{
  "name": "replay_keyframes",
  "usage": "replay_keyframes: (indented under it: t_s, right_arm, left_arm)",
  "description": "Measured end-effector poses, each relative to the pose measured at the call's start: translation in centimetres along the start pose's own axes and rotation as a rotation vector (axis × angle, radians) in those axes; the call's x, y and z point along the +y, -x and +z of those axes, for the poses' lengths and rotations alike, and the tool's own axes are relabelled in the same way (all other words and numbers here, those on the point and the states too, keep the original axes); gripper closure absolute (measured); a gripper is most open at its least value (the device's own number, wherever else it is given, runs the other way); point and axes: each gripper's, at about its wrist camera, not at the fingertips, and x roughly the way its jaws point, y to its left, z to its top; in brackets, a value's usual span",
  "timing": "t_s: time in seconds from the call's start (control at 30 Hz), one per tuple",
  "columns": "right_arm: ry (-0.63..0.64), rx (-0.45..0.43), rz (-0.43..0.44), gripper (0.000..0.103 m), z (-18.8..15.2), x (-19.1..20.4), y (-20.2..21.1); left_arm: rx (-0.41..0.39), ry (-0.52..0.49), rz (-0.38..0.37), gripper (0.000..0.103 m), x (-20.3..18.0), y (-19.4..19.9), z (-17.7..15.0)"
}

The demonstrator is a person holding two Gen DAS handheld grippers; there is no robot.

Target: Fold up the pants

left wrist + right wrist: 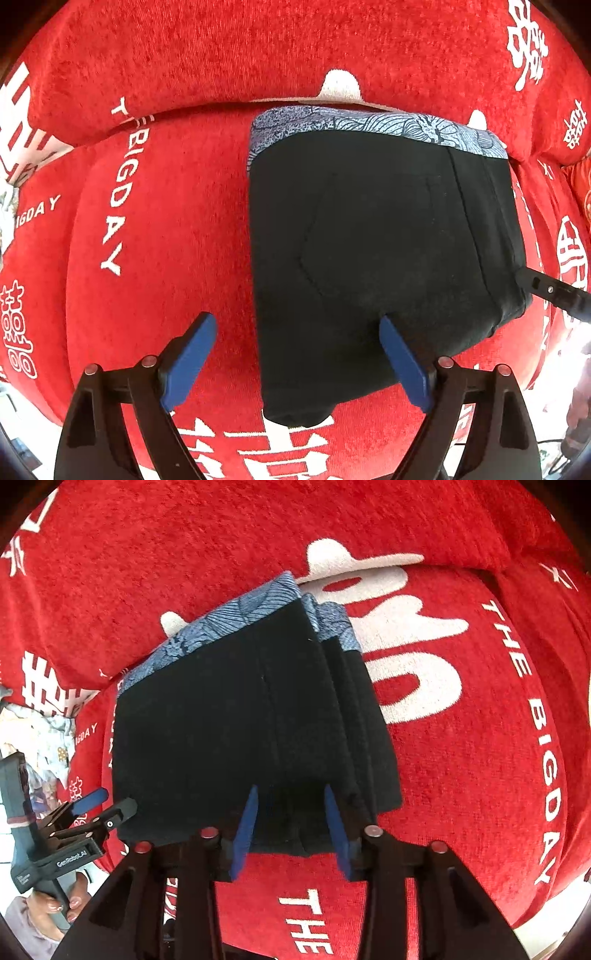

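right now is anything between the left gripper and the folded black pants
Nothing visible. The left gripper hangs open right over the near left edge of the folded black pants, one blue finger above the cloth, the other above the red cover.

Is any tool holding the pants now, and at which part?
Nothing is held. Left tool and right tool stand open over the folded pants.

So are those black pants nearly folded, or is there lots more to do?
Nearly done, it seems. The black pants already lie as a compact stacked rectangle on the red cover, their blue patterned band along the far edge. In hand: nothing. The left gripper and the right gripper are both open at the near edge, gripping nothing. Probably only tidying or moving the bundle remains.
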Motion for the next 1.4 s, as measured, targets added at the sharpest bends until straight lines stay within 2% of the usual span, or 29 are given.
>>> replay_keyframes:
  t_s: [0.13, 0.4, 0.5, 0.6, 0.73, 0.83, 0.93, 1.07, 1.13, 1.23, 1.33, 1.4]
  right_arm:
    - [0.018, -0.002, -0.016, 0.048, 0.3, 0.4, 0.3]
    - [-0.036, -0.023, -0.012, 0.047, 1.8, -1.3, 1.5]
    - [-0.041, -0.026, -0.011, 0.047, 2.3, -1.7, 1.5]
    - [-0.05, -0.012, -0.004, 0.046, 2.6, -2.1, 1.2]
    - [-0.04, 0.015, 0.002, 0.034, 2.7, -2.5, 0.7]
    - [-0.021, 0.033, 0.016, 0.025, 2.8, -2.7, 0.5]
    - [-0.008, 0.051, 0.074, 0.024, 3.4, -3.5, 0.2]
    - [-0.024, 0.099, 0.176, 0.024, 4.6, -5.2, -1.0]
    - [-0.041, 0.121, 0.213, 0.024, 5.3, -6.2, -1.7]
    - [-0.064, 0.157, 0.283, 0.024, 6.3, -7.9, -3.1]
    - [-0.084, 0.185, 0.385, 0.024, 7.0, -8.7, -4.3]
    - [-0.079, 0.2, 0.416, 0.022, 7.4, -8.7, -5.0]
  left_arm:
    - [0.002, 0.001, -0.006, 0.013, 0.0, -0.1, 0.1]
    - [-0.004, 0.052, -0.041, 0.013, 1.2, -0.2, 1.3]
    - [0.005, 0.11, -0.084, 0.013, 2.6, -0.5, 2.5]
    - [0.05, 0.149, -0.146, 0.013, 3.6, -1.4, 3.4]
    - [0.065, 0.134, -0.158, 0.013, 3.6, -2.0, 3.7]
    - [0.063, 0.139, -0.199, 0.013, 3.8, -2.1, 4.2]
    - [0.063, 0.165, -0.271, 0.013, 4.3, -2.3, 4.7]
    - [0.105, 0.162, -0.417, 0.013, 4.9, -3.7, 6.0]
    - [0.116, 0.151, -0.446, 0.0, 4.7, -4.4, 6.4]
    - [0.119, 0.145, -0.475, 0.0, 4.3, -5.4, 7.2]
    - [0.122, 0.145, -0.47, 0.0, 3.6, -6.2, 7.4]
    - [0.126, 0.147, -0.457, 0.0, 3.0, -7.0, 7.5]
